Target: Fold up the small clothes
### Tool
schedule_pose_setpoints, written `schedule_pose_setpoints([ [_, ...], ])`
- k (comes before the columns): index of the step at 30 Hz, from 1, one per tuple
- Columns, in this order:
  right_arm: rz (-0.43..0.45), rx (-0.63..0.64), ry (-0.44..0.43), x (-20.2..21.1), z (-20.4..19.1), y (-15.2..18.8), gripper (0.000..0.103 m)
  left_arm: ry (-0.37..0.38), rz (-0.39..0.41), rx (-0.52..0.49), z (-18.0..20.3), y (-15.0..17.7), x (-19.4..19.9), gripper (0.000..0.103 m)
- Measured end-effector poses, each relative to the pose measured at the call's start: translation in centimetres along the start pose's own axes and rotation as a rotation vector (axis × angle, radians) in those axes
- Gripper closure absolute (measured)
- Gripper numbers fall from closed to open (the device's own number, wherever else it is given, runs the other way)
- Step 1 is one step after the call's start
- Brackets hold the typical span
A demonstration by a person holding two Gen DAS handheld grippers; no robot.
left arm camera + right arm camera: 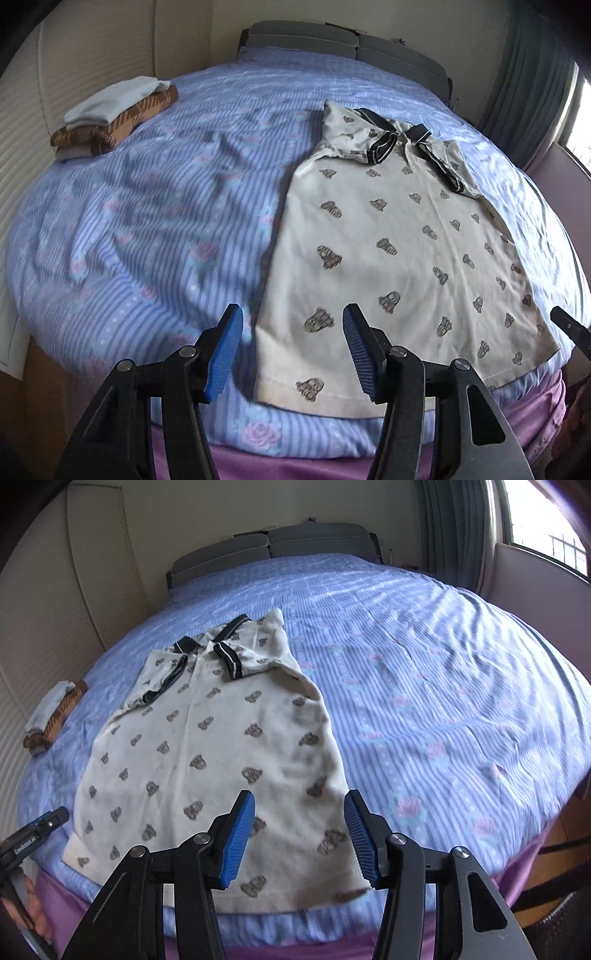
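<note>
**Polo shirt flat on bed, both tools spread, nothing gripped**

Polo shirt (399,236) lies ahead of left tool (291,350) and right tool (299,834). Judged light, limp, non-slippery; take the hem corners nearest the tools. Folded clothes stack (114,114) sits far left, well apart. Striped bedsheet (443,701) wrinkles; no obstruction.

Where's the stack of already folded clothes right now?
The folded stack sits at the bed's far left edge by the wall, well left of the spread polo shirt; the right wrist view shows it at mid-left.
</note>
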State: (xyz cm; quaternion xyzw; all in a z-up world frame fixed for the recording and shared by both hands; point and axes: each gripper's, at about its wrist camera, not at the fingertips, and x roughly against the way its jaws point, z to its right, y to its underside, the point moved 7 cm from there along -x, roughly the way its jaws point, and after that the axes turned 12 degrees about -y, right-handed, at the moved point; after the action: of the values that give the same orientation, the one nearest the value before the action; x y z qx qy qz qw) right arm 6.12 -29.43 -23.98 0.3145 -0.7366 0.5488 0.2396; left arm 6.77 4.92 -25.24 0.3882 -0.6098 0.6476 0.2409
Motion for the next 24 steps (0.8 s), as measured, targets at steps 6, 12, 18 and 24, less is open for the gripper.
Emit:
schedule_pose_setpoints([
  [6,-0.033,-0.037,0.027,-0.2,1.5,2.0,0.051,-0.010,-0.028,0.003,-0.6,1.9,-0.2,0.048],
  [12,-0.054,-0.063,0.065,-0.3,2.5,2.6,0.051,-0.021,-0.071,0.011,-0.7,2.8,-0.9,0.048],
  [18,-0.055,-0.069,0.077,-0.3,2.8,2.8,0.051,-0.025,-0.096,0.014,-0.7,3.7,-1.1,0.050],
  [24,-0.067,-0.078,0.052,-0.6,2.6,3.1,0.055,-0.025,-0.133,0.043,-1.1,4.6,-1.1,0.061],
])
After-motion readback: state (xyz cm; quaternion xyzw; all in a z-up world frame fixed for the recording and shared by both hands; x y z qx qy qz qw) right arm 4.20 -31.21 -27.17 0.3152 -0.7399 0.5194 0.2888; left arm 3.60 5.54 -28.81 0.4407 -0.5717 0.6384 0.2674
